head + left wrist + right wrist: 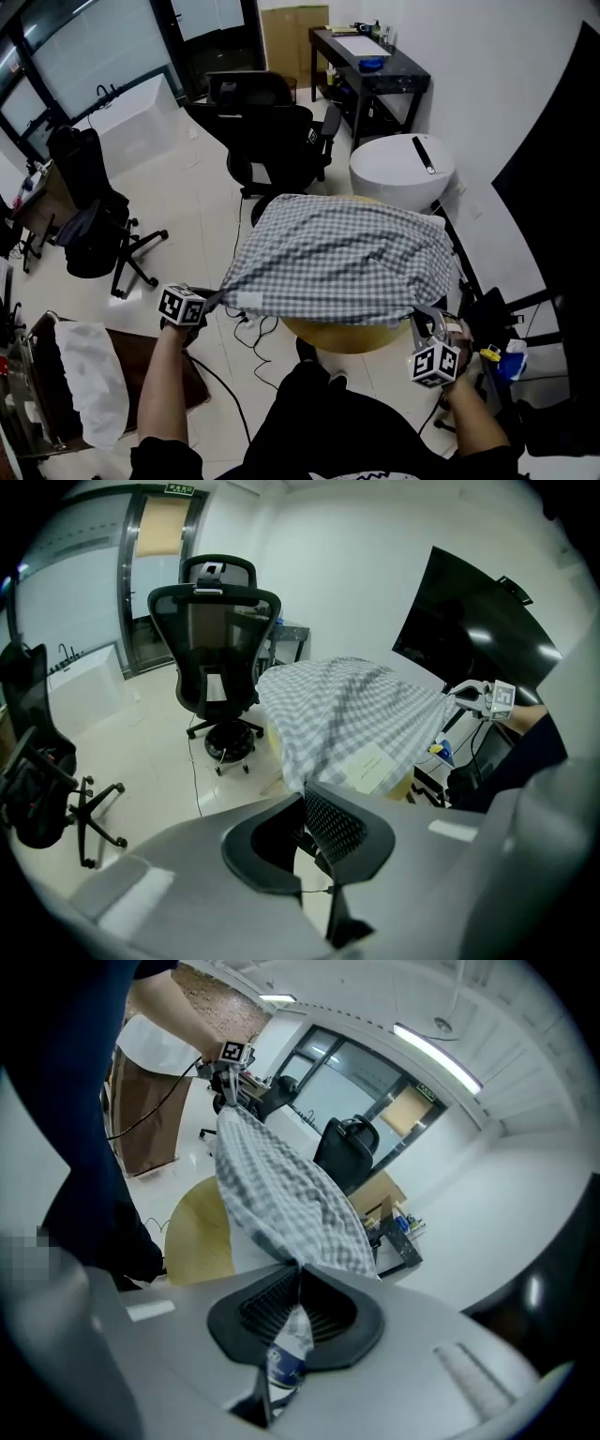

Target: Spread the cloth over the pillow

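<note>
A grey-and-white checked cloth (342,258) lies draped over a raised shape on the round yellow table (347,335). The pillow under it is hidden in the head view. In the right gripper view a pale surface shows below the cloth (281,1194), beside the yellow table (197,1237). My left gripper (217,298) is shut on the cloth's near left corner, and the fabric (356,710) runs straight into its jaws (302,799). At the near right corner my right gripper (419,317) is shut, with a cloth corner pinched between its pads (298,1274).
A black office chair (272,131) stands just beyond the table, with a white round bin (403,169) to its right and a black desk (375,66) behind. Another chair (89,206) is far left. Cables (253,333) lie on the floor. A dark panel (562,216) stands at right.
</note>
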